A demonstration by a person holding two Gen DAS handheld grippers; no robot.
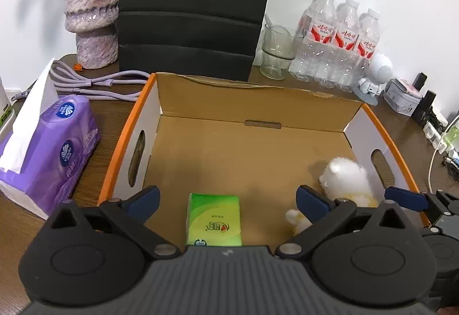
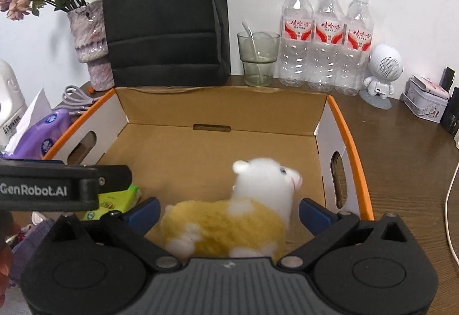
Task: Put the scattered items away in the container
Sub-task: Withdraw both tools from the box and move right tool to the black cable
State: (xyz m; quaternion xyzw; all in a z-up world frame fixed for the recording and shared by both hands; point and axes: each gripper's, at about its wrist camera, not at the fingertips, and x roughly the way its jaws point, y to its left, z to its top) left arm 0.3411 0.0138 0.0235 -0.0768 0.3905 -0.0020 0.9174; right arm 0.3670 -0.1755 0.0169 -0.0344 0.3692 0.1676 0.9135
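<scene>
An open cardboard box [image 1: 252,103] with orange rims sits on the wooden desk; it also shows in the right wrist view [image 2: 221,111]. A green tissue pack [image 1: 213,219] lies on the box floor between the open fingers of my left gripper [image 1: 228,199], not touched by them. A white and yellow plush alpaca [image 2: 229,217] lies in the box at the right, between the open fingers of my right gripper [image 2: 229,211]. The plush [image 1: 344,180] and the right gripper's fingertip [image 1: 404,197] show at the right of the left wrist view. The tissue pack [image 2: 117,200] is partly hidden by the left gripper's body.
A purple tissue pack [image 1: 54,148] and a coiled purple cable [image 1: 94,82] lie left of the box. Behind stand a vase [image 1: 91,11], a black bag [image 1: 195,8], a glass [image 1: 275,54], three water bottles [image 1: 338,39], a white robot figure [image 2: 381,71] and a tin [image 2: 427,103].
</scene>
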